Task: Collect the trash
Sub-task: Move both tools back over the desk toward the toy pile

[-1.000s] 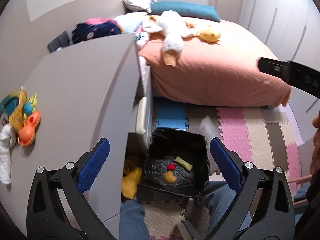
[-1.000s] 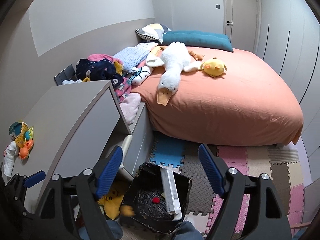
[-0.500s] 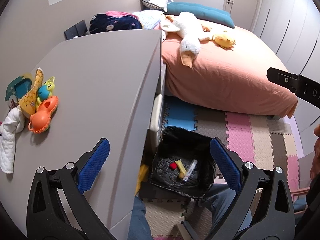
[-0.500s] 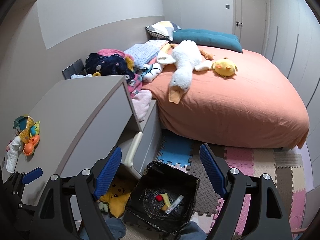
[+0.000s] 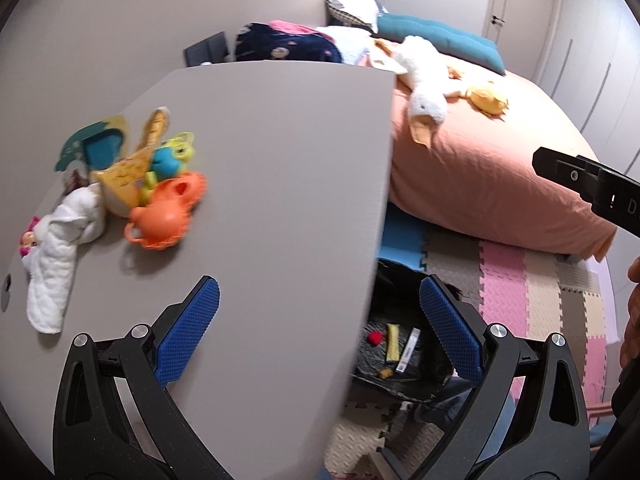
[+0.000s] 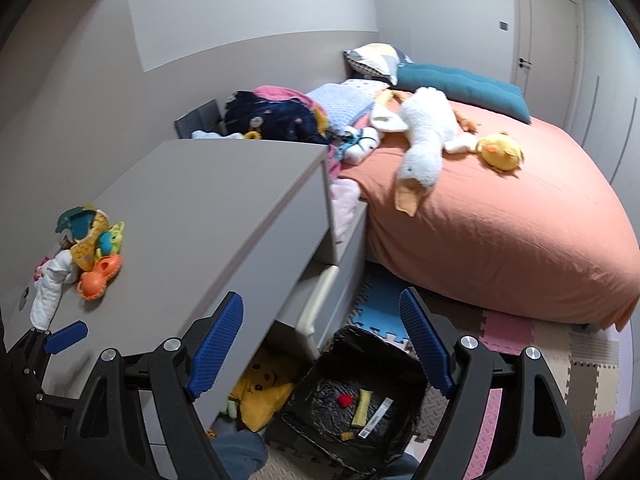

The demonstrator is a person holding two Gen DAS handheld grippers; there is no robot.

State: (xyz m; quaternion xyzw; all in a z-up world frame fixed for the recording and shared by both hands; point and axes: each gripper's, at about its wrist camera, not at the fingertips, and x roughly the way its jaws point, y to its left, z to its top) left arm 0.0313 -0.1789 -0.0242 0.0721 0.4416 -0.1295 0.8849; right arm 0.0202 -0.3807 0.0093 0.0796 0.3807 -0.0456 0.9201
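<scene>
Collecting so far: red ball (image 6: 345,400), yellow stick (image 6: 362,407) and white strip (image 6: 375,423) already lying in the black-lined bin (image 6: 308,376) on the floor beside the bench (image 5: 280,200).
Left to do: judged nearly finished; only toys (image 5: 160,184) on the bench, no loose trash seen.
Fingers: left gripper (image 5: 316,332) and right gripper (image 6: 318,354) both spread, grasping nothing.
Changed since earlier: white strip now settled flat in the bin; both views swung toward the bench.

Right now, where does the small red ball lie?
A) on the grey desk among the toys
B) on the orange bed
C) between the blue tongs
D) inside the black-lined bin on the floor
D: the red ball lies on the bottom of the black-lined bin, beside a yellow strip and a white strip.
</scene>
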